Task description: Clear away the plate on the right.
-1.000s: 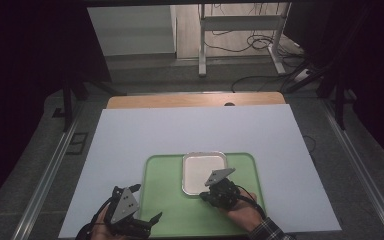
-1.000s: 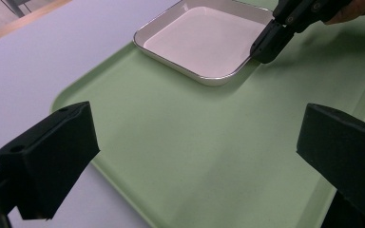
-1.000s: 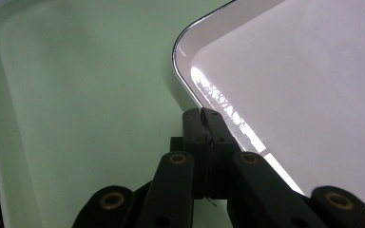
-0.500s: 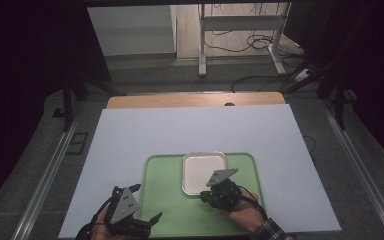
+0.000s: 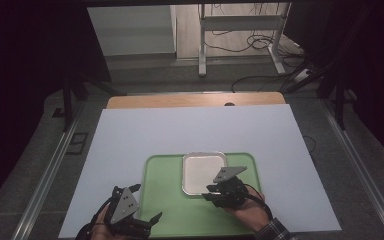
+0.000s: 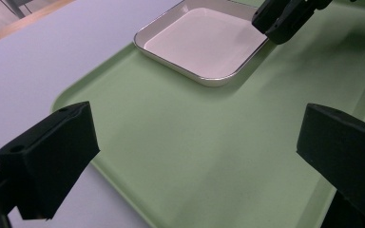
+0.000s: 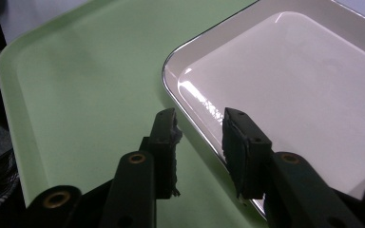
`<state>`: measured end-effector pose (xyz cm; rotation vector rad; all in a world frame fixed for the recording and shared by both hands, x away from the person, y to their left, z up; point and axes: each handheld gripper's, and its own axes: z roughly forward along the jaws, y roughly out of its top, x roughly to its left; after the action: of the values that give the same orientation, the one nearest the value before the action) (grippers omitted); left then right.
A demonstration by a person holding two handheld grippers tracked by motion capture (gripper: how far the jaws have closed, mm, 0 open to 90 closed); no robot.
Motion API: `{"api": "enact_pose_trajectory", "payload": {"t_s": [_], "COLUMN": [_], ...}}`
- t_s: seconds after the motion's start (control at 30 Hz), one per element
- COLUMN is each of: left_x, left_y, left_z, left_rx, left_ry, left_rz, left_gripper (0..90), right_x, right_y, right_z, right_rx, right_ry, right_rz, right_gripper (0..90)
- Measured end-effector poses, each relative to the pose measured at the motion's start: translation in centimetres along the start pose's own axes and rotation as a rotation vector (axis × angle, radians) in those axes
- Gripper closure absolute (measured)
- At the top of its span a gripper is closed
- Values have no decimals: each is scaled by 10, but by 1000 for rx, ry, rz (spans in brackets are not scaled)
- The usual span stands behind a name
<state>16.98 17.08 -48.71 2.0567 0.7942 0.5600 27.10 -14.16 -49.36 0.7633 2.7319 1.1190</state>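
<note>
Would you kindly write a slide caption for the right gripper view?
Right gripper, jaws slightly apart, straddling the rim of a white square dish on a green tray.

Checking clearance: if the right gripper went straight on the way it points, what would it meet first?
Most likely the near rim of the white square dish on the green tray; the right gripper has its jaws astride that rim, slightly apart.

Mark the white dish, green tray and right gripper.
white dish (image 5: 200,172), high view, on its flat inner bottom.
green tray (image 5: 162,200), high view, on its bare floor.
right gripper (image 7: 198,137), right gripper view, midway between its fingertips.
</note>
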Motion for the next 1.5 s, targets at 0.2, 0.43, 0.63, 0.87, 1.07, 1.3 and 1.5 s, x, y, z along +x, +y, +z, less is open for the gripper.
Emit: {"api": "enact_pose_trajectory", "payload": {"t_s": [0.2, 0.43, 0.63, 0.87, 1.07, 1.3, 1.5], "left_x": [0, 0, 0, 0, 0, 0, 1], "left_y": [0, 0, 0, 0, 0, 0, 0], "left_z": [0, 0, 0, 0, 0, 0, -1], "left_rx": [0, 0, 0, 1, 1, 1, 5], "left_ry": [0, -1, -1, 0, 1, 3, 2], "left_rz": [0, 1, 0, 1, 2, 5, 9], "left_gripper": [0, 0, 0, 0, 0, 0, 0], "right_x": [-5, -10, -15, -22, -27, -33, -36], "right_y": [-1, -3, -5, -7, -9, -11, -12], "right_z": [-6, -10, -13, -17, -21, -27, -31], "right_rx": [-9, -14, -10, -15, -27, -42, -53], "right_ry": [-8, -20, -32, -46, -56, -71, -90], "right_rz": [9, 16, 23, 41, 63, 77, 78], "right_gripper": [601, 540, 492, 437, 413, 374, 301]}}
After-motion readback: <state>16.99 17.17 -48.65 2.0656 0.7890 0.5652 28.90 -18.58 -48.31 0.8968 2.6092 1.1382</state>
